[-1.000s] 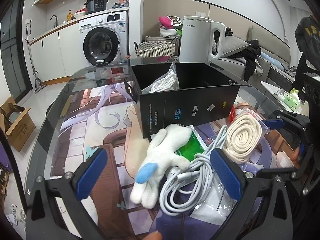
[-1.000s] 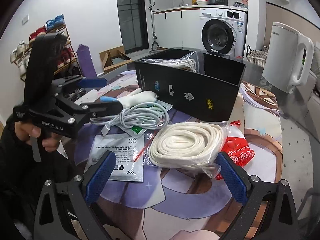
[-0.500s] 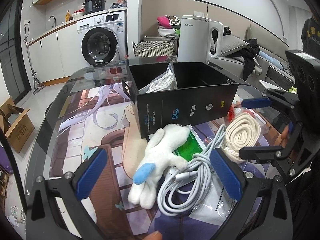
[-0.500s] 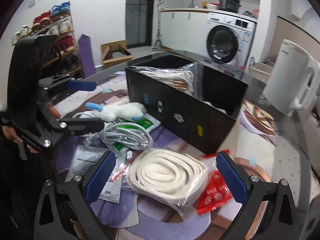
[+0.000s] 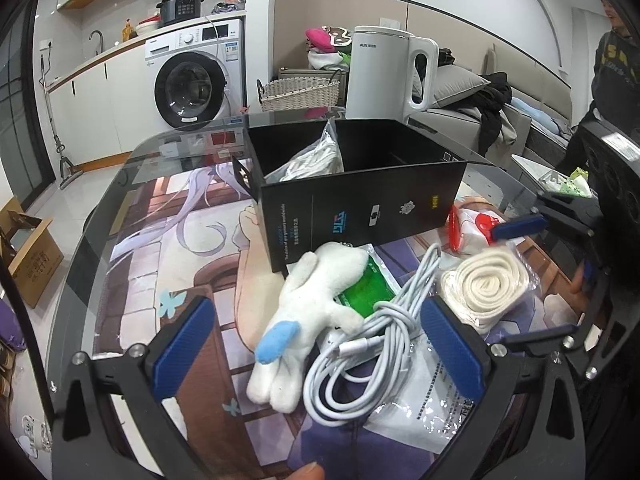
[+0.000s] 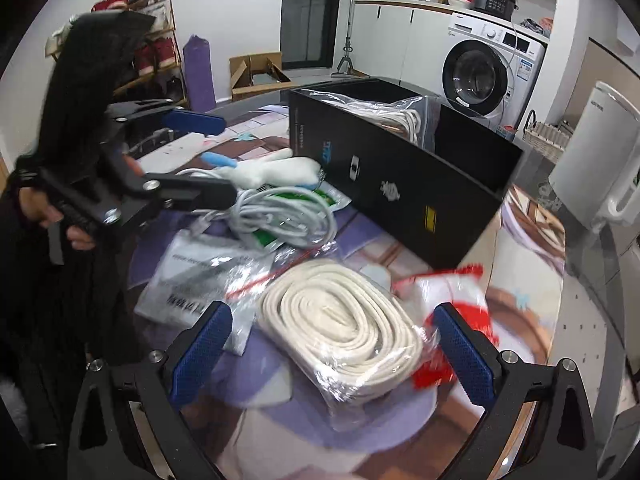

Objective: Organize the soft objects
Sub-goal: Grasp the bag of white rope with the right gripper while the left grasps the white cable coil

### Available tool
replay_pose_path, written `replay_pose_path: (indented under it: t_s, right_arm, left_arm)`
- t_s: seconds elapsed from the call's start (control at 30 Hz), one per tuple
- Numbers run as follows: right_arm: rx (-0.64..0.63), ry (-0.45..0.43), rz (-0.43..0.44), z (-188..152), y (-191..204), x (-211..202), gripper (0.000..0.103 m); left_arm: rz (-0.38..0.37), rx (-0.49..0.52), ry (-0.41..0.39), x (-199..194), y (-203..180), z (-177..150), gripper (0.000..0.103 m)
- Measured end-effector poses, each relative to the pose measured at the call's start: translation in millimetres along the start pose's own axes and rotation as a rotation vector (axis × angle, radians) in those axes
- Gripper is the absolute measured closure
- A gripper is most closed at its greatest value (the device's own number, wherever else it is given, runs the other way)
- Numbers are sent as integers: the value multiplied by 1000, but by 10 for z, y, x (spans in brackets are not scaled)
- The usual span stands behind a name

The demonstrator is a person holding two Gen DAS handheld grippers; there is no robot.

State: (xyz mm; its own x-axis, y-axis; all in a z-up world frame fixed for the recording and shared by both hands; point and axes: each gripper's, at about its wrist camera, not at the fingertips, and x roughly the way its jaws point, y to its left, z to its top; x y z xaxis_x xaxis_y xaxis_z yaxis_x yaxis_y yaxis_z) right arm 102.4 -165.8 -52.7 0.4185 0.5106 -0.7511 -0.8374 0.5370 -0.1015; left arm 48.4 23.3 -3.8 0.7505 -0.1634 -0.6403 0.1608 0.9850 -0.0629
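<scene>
Blue pads of the right gripper (image 6: 332, 352) stand wide apart at the bottom of the right wrist view, holding nothing; the bagged coil of white rope (image 6: 340, 320) lies on the table between them, just above their tips in the frame, with no visible contact. To the lower right of the coil a red and white packet (image 6: 452, 304) lies blurred beside the right pad. Left of the coil sits a flat printed pouch (image 6: 188, 276), and above that a bundle of white cable (image 6: 280, 216) rests on a green sachet (image 6: 328, 200), with the white plush toy (image 6: 280, 170) beyond it against the black box (image 6: 400, 184). A second bag of white cord (image 6: 396, 116) stands inside the box.

Left gripper (image 5: 316, 356) is likewise spread wide and empty in the lower part of the left wrist view. The plush toy (image 5: 312, 312) and the cable bundle (image 5: 360, 356) lie between its pads, the toy nearer the left pad, the cable nearer the right one. The rope coil (image 5: 488, 288) sits right of centre, flanked above and below by the other gripper's blue fingertips (image 5: 520, 226). The box (image 5: 360, 208) fills the middle, a white kettle (image 5: 384, 76) behind it at upper centre, all on a glass table (image 5: 104, 240)
</scene>
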Motion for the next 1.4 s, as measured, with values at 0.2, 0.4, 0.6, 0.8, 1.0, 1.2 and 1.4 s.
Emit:
replay_pose_path:
  t_s: [0.2, 0.4, 0.6, 0.8, 1.0, 1.2, 1.4]
  right_arm:
    - [4, 16, 40, -97, 38, -12, 11]
    - [34, 16, 68, -51, -1, 69, 11]
    - [33, -10, 81, -60, 16, 69, 21]
    - [12, -28, 97, -69, 48, 48, 33]
    - [-4, -38, 102, -119, 62, 4, 56]
    - [-2, -56, 86, -201, 50, -120, 64]
    - [32, -125, 74, -262, -37, -364, 65]
  left_arm:
    - [-17, -18, 4, -25, 3, 13, 0]
    - [-48, -29, 45, 23, 6, 20, 0]
    - [-63, 9, 32, -10, -56, 12, 0]
    - [-58, 72, -1, -65, -154, 10, 0]
    - [-53, 141, -21, -43, -244, 40, 1]
    - [-79, 173, -38, -55, -320, 86, 14]
    - [-130, 215, -10, -9, -419, 76, 41]
